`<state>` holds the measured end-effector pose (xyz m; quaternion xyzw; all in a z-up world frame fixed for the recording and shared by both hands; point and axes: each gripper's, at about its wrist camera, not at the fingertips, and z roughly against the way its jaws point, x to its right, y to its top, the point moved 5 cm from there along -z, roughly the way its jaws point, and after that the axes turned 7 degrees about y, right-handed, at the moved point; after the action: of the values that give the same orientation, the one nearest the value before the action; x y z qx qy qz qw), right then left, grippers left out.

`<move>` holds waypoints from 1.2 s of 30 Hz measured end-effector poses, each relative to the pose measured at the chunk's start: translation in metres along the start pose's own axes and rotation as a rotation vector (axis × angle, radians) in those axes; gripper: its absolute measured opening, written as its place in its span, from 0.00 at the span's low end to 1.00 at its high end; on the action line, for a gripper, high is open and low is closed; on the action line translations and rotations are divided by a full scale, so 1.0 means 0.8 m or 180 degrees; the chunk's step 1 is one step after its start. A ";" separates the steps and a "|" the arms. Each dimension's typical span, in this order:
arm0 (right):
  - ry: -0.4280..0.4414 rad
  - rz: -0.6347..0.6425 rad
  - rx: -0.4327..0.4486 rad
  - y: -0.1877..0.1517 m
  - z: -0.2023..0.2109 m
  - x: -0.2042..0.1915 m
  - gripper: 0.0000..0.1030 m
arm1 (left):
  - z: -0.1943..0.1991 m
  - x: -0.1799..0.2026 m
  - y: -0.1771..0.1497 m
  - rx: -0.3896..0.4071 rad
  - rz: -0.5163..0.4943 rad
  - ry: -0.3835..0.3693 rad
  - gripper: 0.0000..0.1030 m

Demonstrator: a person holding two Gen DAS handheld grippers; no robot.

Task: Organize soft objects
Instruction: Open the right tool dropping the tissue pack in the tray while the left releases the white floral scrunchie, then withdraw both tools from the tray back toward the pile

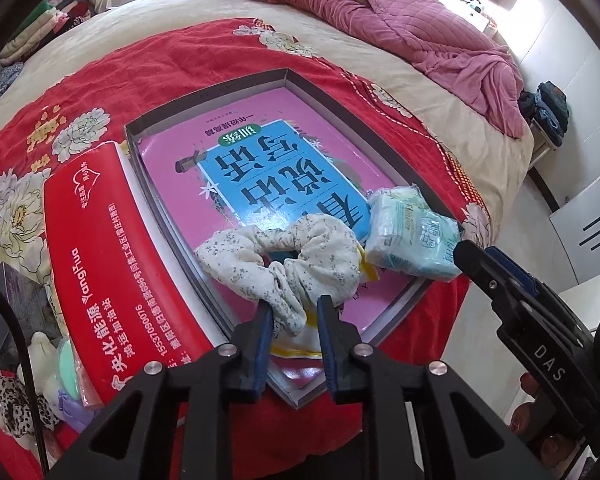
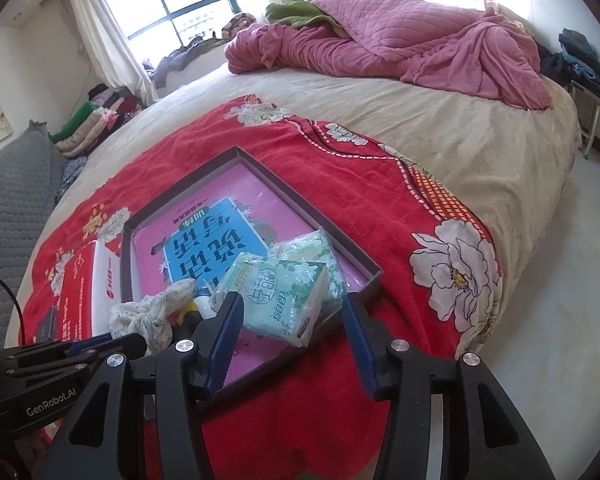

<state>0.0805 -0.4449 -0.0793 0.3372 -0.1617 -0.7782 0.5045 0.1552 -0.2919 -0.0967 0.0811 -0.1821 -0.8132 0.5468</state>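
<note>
A shallow grey box (image 1: 204, 98) lined with a pink book lies on the red floral blanket. My left gripper (image 1: 291, 306) is shut on a cream floral scrunchie (image 1: 296, 264) at the box's near edge. A pale green tissue pack (image 1: 414, 238) lies in the box's near right corner. In the right wrist view the box (image 2: 300, 196) holds the tissue pack (image 2: 278, 300), and my right gripper (image 2: 292, 308) is open, its fingers either side of the pack's near end. The scrunchie (image 2: 152, 314) shows at the left there.
A red and white carton (image 1: 112, 264) lies left of the box. Small soft items, a leopard scrunchie (image 1: 8, 404) and a green puff (image 1: 69, 368), sit at lower left. A pink quilt (image 2: 400, 36) is heaped at the bed's far end. The floor (image 2: 580, 280) is on the right.
</note>
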 end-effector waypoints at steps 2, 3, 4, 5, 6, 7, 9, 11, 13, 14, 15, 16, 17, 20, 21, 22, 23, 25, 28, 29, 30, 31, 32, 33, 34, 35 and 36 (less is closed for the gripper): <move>-0.0009 0.0002 0.0006 0.001 0.003 0.000 0.52 | 0.003 0.001 0.000 0.0010 -0.0018 -0.0007 0.25; -0.0015 0.0004 0.0008 0.001 0.003 0.000 0.52 | 0.005 0.002 0.001 0.0021 -0.0027 -0.0006 0.28; -0.0023 0.0005 0.0014 0.001 0.005 0.000 0.53 | 0.007 0.003 0.001 0.0029 -0.0038 0.0003 0.38; -0.0019 0.0008 0.0018 0.002 0.007 0.000 0.55 | 0.009 0.003 0.002 0.0035 -0.0043 0.0012 0.48; -0.0018 0.0017 0.0018 0.002 0.008 -0.001 0.56 | 0.012 0.003 0.002 0.0051 -0.0052 0.0025 0.50; -0.0032 0.0025 0.0021 0.002 0.009 -0.002 0.56 | 0.014 0.003 0.002 0.0061 -0.0059 0.0032 0.51; -0.0055 0.0050 0.0039 0.003 0.013 -0.003 0.57 | 0.017 0.002 0.003 0.0074 -0.0054 0.0025 0.51; -0.0065 0.0052 0.0052 0.004 0.016 -0.003 0.57 | 0.021 0.000 0.004 0.0086 -0.0041 0.0032 0.52; -0.0070 0.0058 0.0062 0.005 0.019 -0.004 0.57 | 0.025 -0.002 0.004 0.0109 -0.0028 0.0038 0.56; -0.0078 0.0062 0.0066 0.005 0.021 -0.004 0.57 | 0.027 -0.004 0.004 0.0118 -0.0014 0.0034 0.58; -0.0090 0.0068 0.0076 0.006 0.023 -0.005 0.57 | 0.028 -0.005 0.004 0.0123 -0.0004 0.0029 0.59; -0.0089 0.0070 0.0083 0.006 0.024 -0.005 0.57 | 0.030 -0.006 0.004 0.0134 0.0006 0.0015 0.60; -0.0088 0.0072 0.0091 0.007 0.026 -0.006 0.57 | 0.031 -0.007 0.003 0.0139 0.0010 0.0011 0.61; -0.0089 0.0081 0.0118 0.009 0.031 -0.007 0.57 | 0.036 -0.010 0.003 0.0170 0.0005 0.0048 0.65; -0.0093 0.0084 0.0121 0.009 0.033 -0.007 0.57 | 0.037 -0.011 0.002 0.0175 0.0013 0.0052 0.66; -0.0105 0.0092 0.0128 0.009 0.035 -0.007 0.57 | 0.039 -0.012 0.001 0.0180 0.0020 0.0044 0.68; -0.0106 0.0102 0.0133 0.010 0.036 -0.008 0.57 | 0.041 -0.012 0.000 0.0193 0.0026 0.0034 0.69; -0.0120 0.0109 0.0145 0.011 0.040 -0.009 0.58 | 0.047 -0.012 -0.001 0.0231 0.0018 0.0038 0.72; -0.0142 0.0122 0.0170 0.011 0.044 -0.009 0.69 | 0.057 -0.013 -0.002 0.0277 0.0017 0.0045 0.79; -0.0154 0.0135 0.0169 0.011 0.046 -0.010 0.69 | 0.060 -0.014 -0.002 0.0289 0.0013 0.0041 0.79; -0.0174 0.0145 0.0166 0.011 0.047 -0.011 0.69 | 0.063 -0.015 -0.002 0.0304 0.0017 0.0053 0.79; -0.0195 0.0155 0.0171 0.012 0.049 -0.011 0.69 | 0.066 -0.016 -0.003 0.0317 0.0022 0.0068 0.79; -0.0209 0.0163 0.0176 0.012 0.050 -0.012 0.69 | 0.068 -0.017 -0.003 0.0326 0.0019 0.0073 0.79; -0.0228 0.0173 0.0182 0.012 0.052 -0.013 0.69 | 0.072 -0.018 -0.004 0.0348 0.0022 0.0059 0.79; -0.0251 0.0177 0.0198 0.012 0.055 -0.013 0.69 | 0.075 -0.019 -0.005 0.0371 0.0026 0.0042 0.80; -0.0268 0.0183 0.0218 0.013 0.057 -0.014 0.69 | 0.079 -0.020 -0.006 0.0399 0.0031 0.0032 0.80; -0.0281 0.0193 0.0240 0.013 0.060 -0.015 0.69 | 0.083 -0.022 -0.007 0.0422 0.0040 0.0042 0.80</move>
<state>0.0580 -0.4433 -0.0342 0.3162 -0.2231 -0.7700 0.5072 0.1352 -0.2604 -0.0385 0.1213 -0.2325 -0.7953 0.5465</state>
